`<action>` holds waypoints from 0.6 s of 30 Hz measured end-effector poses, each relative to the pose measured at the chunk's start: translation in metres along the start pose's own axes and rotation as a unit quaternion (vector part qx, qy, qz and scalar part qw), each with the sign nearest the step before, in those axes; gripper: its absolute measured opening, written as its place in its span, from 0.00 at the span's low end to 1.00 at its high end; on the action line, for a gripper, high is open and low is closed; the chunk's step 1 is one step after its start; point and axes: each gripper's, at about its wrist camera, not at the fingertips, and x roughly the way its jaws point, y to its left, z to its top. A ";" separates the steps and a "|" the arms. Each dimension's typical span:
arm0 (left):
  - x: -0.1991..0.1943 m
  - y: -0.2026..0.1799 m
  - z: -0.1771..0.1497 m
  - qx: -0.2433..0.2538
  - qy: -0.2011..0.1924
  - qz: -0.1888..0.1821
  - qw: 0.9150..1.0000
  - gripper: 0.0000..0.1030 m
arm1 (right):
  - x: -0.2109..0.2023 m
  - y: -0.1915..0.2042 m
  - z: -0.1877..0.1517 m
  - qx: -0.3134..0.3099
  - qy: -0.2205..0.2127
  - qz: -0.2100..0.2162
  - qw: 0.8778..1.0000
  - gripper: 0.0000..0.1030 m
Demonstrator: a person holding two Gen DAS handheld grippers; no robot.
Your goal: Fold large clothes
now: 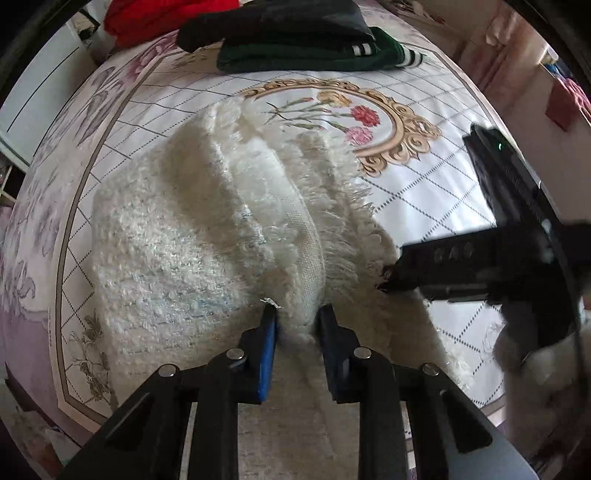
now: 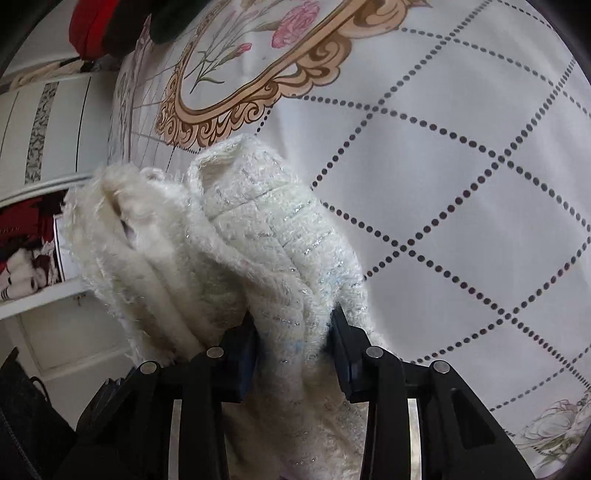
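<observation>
A fluffy white knit garment (image 1: 192,236) with a fringed edge lies bunched on the patterned bedspread (image 1: 424,206). My left gripper (image 1: 297,317) is shut on a fold of it at its near edge. In the left wrist view my right gripper (image 1: 388,277) comes in from the right, its fingertips at the garment's fringed edge. In the right wrist view my right gripper (image 2: 293,325) is shut on a thick fold of the same garment (image 2: 236,251), held lifted above the bedspread (image 2: 461,184).
Folded clothes lie at the far edge of the bed: a dark green piece with white stripes (image 1: 310,55), a black piece (image 1: 273,26) on it, a red one (image 1: 155,18) to the left. A white cabinet with shelves (image 2: 40,221) stands beside the bed.
</observation>
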 end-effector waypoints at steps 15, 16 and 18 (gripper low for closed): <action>-0.068 0.127 -0.030 -0.276 -0.047 -0.086 0.956 0.91 | -0.074 0.108 0.013 -0.097 -0.053 0.008 0.994 0.83; -0.071 0.137 -0.038 -0.298 -0.054 -0.077 0.950 0.91 | -0.058 0.126 0.023 -0.112 -0.050 -0.005 0.992 0.85; -0.074 0.158 -0.050 -0.324 -0.063 -0.037 0.943 0.91 | -0.039 0.139 0.029 -0.128 -0.032 -0.026 0.991 0.85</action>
